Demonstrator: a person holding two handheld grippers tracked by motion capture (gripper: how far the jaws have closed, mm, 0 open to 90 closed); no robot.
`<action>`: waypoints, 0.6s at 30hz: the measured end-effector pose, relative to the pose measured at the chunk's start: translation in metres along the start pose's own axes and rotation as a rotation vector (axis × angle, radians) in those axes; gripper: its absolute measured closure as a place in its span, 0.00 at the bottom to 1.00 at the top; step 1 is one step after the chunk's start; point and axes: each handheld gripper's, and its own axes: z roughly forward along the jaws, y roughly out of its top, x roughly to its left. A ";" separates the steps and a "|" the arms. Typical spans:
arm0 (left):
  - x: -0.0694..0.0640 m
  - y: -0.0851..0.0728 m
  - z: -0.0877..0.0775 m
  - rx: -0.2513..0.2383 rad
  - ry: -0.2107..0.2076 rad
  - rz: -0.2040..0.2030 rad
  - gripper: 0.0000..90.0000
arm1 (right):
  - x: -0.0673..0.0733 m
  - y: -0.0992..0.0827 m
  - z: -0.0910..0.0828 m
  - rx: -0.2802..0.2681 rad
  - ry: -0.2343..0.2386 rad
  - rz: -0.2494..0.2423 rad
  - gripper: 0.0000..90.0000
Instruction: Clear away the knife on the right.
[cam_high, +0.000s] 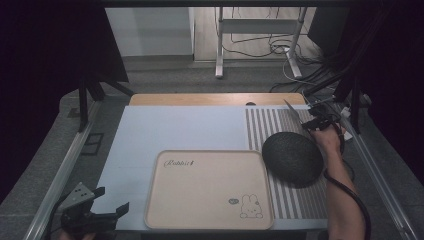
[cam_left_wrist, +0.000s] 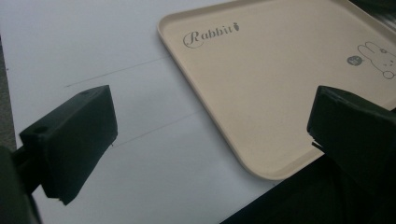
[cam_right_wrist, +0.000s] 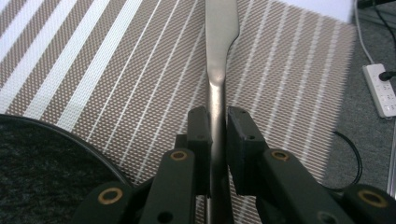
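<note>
I'm holding R gripper (cam_right_wrist: 217, 128) clamped on a metal utensil (cam_right_wrist: 219, 56), its handle pinched betw. the pads, blade sticking out ahead over striped mat (cam_right_wrist: 116, 70). L gripper (cam_left_wrist: 205, 140) hanging wide open, empty, tray (cam_left_wrist: 280, 93) just ahead.

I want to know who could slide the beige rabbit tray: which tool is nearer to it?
Left. The left tool hovers open just off the tray's near-left corner; the right tool grips a metal utensil beyond the dark plate.

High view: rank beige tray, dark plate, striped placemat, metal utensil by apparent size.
1. beige tray
2. striped placemat, partly covered, so its place against the tray is unsure
3. dark plate
4. metal utensil, clamped in the right gripper
</note>
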 end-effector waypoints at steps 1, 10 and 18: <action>0.000 0.000 0.000 0.000 0.000 0.000 0.02 | 0.000 0.000 0.000 0.000 0.000 0.000 0.89; 0.001 0.000 0.000 -0.005 -0.003 -0.014 0.02 | 0.007 -0.002 -0.029 -0.063 0.035 0.021 0.89; 0.001 0.000 0.000 -0.003 -0.001 -0.005 0.02 | 0.040 -0.011 -0.043 -0.070 0.086 -0.044 0.89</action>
